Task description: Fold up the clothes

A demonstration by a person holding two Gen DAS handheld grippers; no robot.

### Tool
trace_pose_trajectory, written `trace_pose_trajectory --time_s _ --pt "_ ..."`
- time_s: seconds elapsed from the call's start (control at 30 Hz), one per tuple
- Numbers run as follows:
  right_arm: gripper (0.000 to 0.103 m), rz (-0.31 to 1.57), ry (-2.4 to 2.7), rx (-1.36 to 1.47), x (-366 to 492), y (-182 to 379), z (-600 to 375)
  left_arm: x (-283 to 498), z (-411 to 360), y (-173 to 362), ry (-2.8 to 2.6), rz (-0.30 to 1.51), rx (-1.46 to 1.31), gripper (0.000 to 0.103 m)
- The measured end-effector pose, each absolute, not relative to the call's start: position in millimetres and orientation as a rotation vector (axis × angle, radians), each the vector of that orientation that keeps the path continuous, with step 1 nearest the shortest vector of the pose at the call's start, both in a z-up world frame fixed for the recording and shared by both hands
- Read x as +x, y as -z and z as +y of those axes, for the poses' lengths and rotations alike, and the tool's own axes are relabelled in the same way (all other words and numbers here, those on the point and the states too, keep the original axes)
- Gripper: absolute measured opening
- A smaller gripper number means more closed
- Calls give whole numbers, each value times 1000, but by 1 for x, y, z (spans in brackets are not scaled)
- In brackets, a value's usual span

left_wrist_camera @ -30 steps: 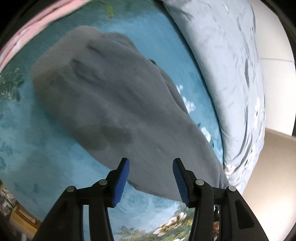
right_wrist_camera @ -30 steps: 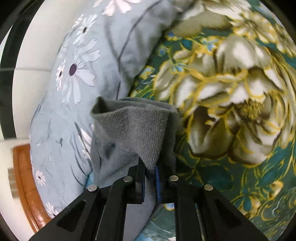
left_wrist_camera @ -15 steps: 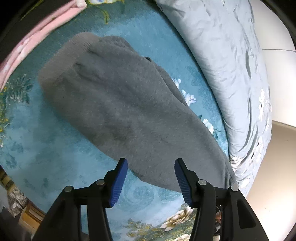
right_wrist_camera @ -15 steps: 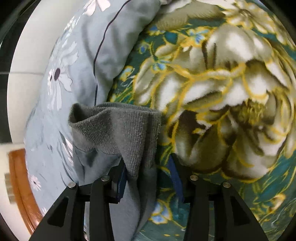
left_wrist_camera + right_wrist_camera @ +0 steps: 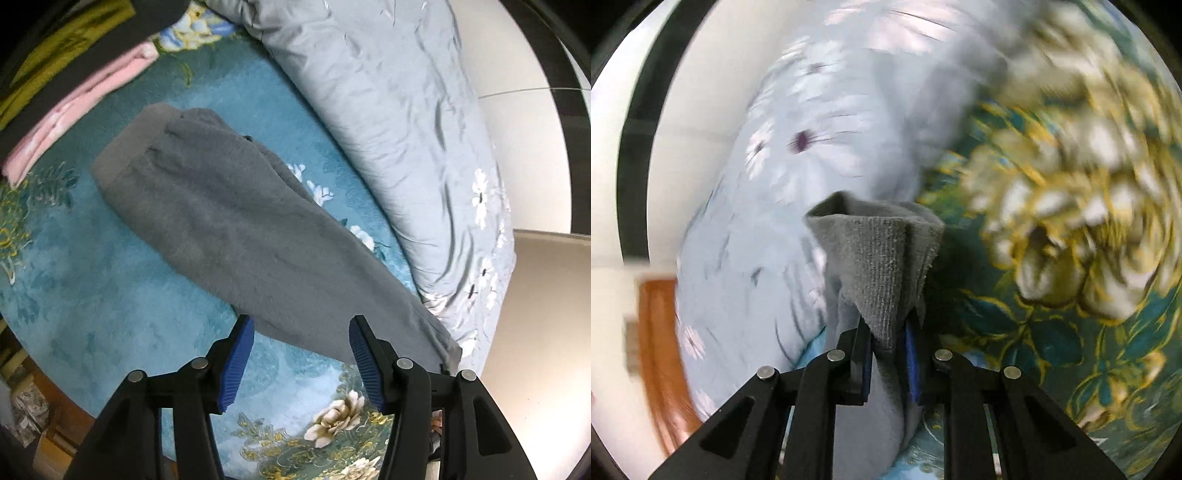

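Grey fleece trousers (image 5: 236,229), long and soft, lie stretched on a teal floral bedspread (image 5: 92,295), apparently doubled leg upon leg, ribbed waistband farthest ahead of the left jaws and the leg length running back between and beyond them to the right. The left gripper (image 5: 301,354) hovers above the near edge of the cloth, jaws released and wide, grasping nothing. The right gripper (image 5: 886,339) is clenched on the ribbed grey cuff (image 5: 875,258), which rises bunched directly ahead of its jaws. Beyond the garment, a pale grey flower-printed quilt (image 5: 406,129) lies to the right of the left jaws; a folded pink garment (image 5: 74,110) sits far ahead-left. Judged stage: a lengthwise fold appears present; the crosswise fold, cuff toward waistband, remains.
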State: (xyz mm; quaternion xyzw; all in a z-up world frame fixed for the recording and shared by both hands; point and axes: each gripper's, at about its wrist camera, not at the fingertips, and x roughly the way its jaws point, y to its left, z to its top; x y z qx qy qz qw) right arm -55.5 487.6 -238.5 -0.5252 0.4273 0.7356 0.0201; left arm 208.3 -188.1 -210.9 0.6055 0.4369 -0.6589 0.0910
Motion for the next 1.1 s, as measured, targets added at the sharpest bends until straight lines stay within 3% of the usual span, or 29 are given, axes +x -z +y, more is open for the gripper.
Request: trace_pose_trajectory --time_s 0.23,0.33,0.57,0.73,0.93,1.1 --pt "16 710 -2765 -1718 -70 142 366 263 -207 190 1960 1368 1679 59" --pt "16 412 -2895 -1800 -84 130 290 296 -227 193 1914 1416 1612 59" --pt "16 -4 -2873 -2027 -53 175 176 335 -277 221 1813 1524 1553 60" --pt "16 -415 -2795 -2037 -23 225 103 323 -308 247 1792 1552 1606 60" --pt "17 -467 -2627 -2155 1 284 80 298 -337 281 1773 1561 1684 60" --pt "19 -510 -2597 -2121 13 292 68 278 -354 307 1763 1565 1737 60"
